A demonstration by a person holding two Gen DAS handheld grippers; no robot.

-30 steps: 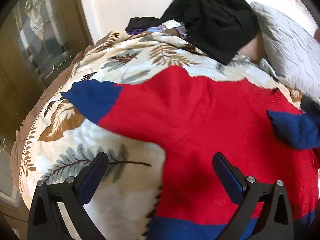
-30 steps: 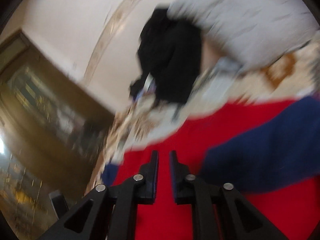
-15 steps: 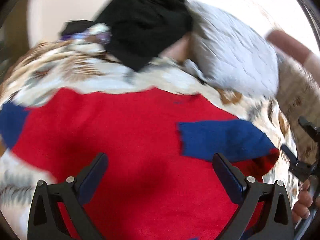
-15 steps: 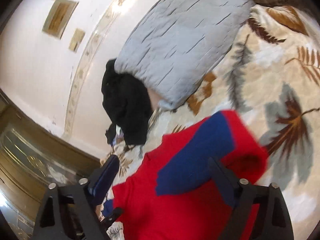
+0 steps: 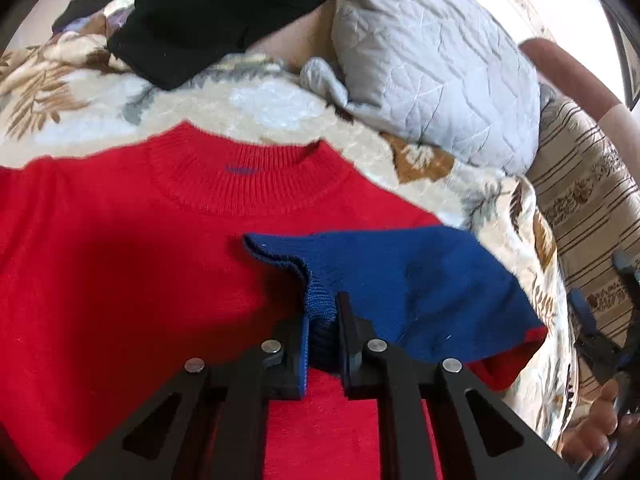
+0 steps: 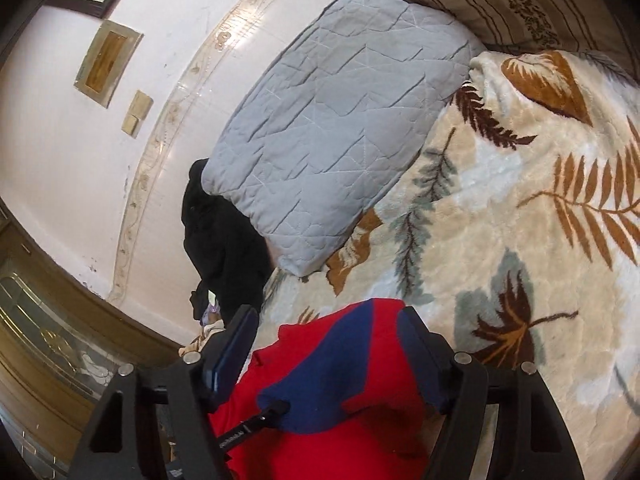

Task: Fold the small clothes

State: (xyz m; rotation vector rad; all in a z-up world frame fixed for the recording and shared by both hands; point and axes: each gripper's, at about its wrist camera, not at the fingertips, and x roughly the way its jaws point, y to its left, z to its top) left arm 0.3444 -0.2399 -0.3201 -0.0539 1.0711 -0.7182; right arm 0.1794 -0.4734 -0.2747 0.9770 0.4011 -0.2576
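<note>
A red sweater (image 5: 120,264) with blue cuffs lies flat on a leaf-patterned blanket (image 5: 280,108). Its right sleeve (image 5: 420,280) is folded in across the chest. My left gripper (image 5: 322,320) is shut on the sleeve's blue cuff (image 5: 320,300) and holds it just above the red body. In the right wrist view my right gripper (image 6: 328,340) is open and empty, hovering over the sweater's folded shoulder (image 6: 340,360). The right gripper and the hand holding it also show at the right edge of the left wrist view (image 5: 600,344).
A grey quilted pillow (image 5: 432,68) lies beyond the collar, with a striped pillow (image 5: 588,208) to its right. A pile of black clothes (image 5: 208,12) sits at the back left. A wall (image 6: 100,160) and a wooden door frame stand behind the bed.
The right gripper opened, let go of the sleeve and drew back. The left gripper swung right across the sweater and shut on the blue cuff.
</note>
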